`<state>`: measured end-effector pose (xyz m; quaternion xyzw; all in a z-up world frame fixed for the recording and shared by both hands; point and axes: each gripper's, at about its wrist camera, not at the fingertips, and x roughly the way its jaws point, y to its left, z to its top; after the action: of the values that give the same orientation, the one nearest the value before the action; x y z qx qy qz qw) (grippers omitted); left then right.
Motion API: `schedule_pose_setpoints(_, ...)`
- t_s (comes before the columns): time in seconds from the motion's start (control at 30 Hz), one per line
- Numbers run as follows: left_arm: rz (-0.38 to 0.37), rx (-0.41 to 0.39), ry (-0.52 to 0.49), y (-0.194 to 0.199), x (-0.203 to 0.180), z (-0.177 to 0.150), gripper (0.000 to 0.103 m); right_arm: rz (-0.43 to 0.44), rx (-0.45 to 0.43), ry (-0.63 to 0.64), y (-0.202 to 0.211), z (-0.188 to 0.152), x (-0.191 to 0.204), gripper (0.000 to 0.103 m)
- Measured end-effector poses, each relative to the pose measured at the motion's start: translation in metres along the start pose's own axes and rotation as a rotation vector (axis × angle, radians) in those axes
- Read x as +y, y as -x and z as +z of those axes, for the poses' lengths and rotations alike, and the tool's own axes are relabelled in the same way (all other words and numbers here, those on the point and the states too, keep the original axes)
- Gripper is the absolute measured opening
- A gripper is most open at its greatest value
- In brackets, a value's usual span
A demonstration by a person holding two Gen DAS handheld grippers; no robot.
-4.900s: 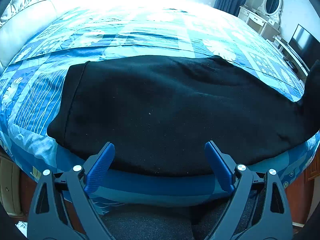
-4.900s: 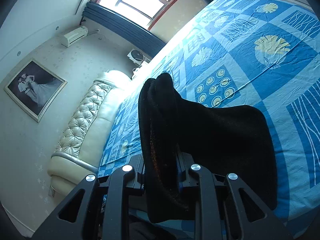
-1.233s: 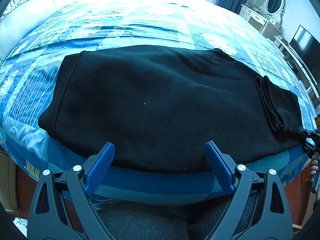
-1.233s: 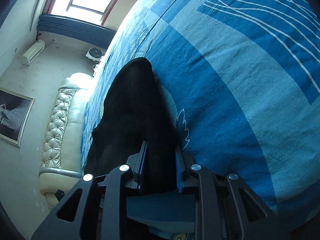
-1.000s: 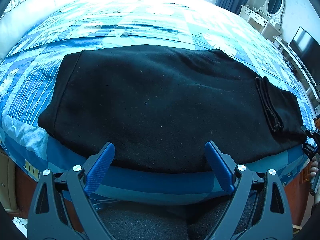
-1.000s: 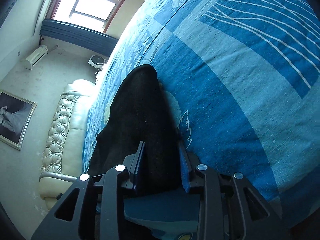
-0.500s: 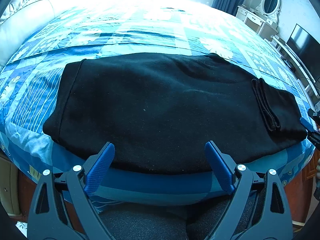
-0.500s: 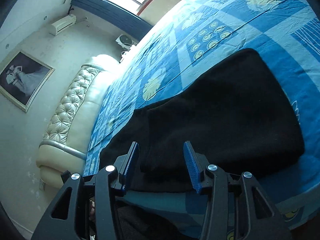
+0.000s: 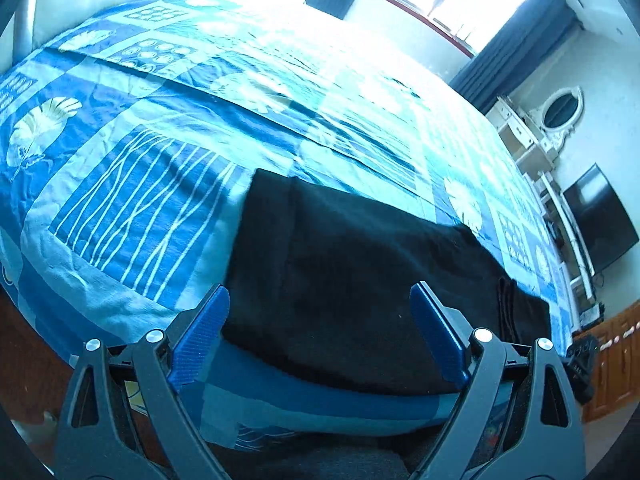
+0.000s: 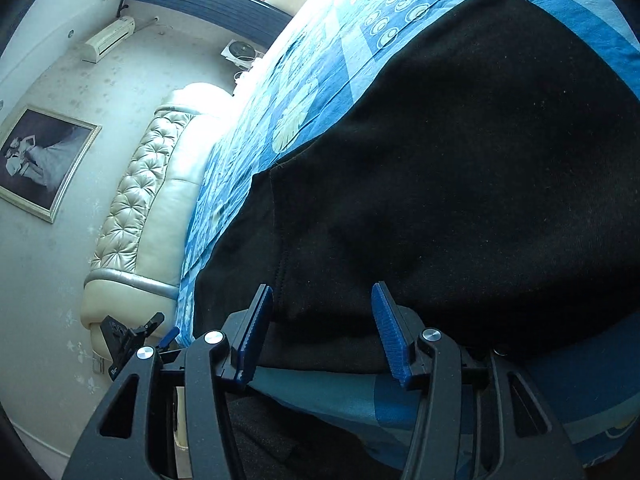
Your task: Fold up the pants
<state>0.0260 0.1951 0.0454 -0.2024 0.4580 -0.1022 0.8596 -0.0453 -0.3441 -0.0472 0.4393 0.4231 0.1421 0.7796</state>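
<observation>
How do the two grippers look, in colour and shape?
Both look alike. The left gripper and the right gripper have black plastic frames with triangular cut-outs and round silver bolts. Their fingers carry flat blue ribbed pads. No cables or sleeves are visible.

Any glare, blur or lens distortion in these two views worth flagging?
Left wrist: window glare washes out the far bedspread; the pants show almost no detail; fisheye bends the bed edge. Right wrist: evenly lit, sharp, pants nearly featureless black, black vignette at the corners.
</observation>
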Motion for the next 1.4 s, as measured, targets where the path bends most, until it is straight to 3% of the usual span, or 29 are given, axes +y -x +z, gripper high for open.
schedule_pose_setpoints(0.13,-0.086,0.090,0.086,-0.020,0.046,0.017,0.091,0.030,-0.002,-0.028,0.001,0.000,-0.005,0.052)
schedule_pose_setpoints(0.3,-0.154,0.222,0.134,-0.062,0.068,0.018,0.091,0.029,-0.011,-0.020,0.002,-0.001,-0.005,0.052)
schedule_pose_setpoints(0.53,-0.244,0.233,0.155,-0.079,0.056,0.014,0.089,0.053,-0.019,-0.030,0.003,-0.002,-0.011,0.052)
schedule_pose_setpoints(0.67,-0.235,0.250,0.129,-0.088,0.047,0.013,0.074,0.058,-0.021,-0.028,0.004,-0.002,-0.011,0.052)
schedule_pose_setpoints(0.73,-0.231,0.254,0.127,-0.091,0.045,0.013,0.057,0.063,-0.021,-0.027,0.004,-0.003,-0.013,0.052)
schedule_pose_setpoints(0.8,-0.224,0.264,0.131,-0.094,0.044,0.014,0.051,0.068,-0.022,-0.030,0.005,-0.002,-0.014,0.052)
schedule_pose_setpoints(0.9,-0.212,0.286,0.121,-0.096,0.039,0.014,0.030,0.066,-0.026,-0.028,0.005,-0.003,-0.015,0.052)
schedule_pose_setpoints(1.0,-0.198,0.291,0.152,-0.092,0.037,0.016,0.017,0.063,-0.029,-0.026,0.006,-0.003,-0.014,0.052)
schedule_pose_setpoints(1.2,-0.198,0.218,0.125,-0.053,0.001,0.032,0.014,0.062,-0.032,-0.029,0.007,-0.004,-0.013,0.054)
schedule_pose_setpoints(1.4,-0.246,0.166,0.009,-0.013,-0.077,0.050,0.013,0.062,-0.029,-0.020,0.008,-0.005,-0.007,0.062)
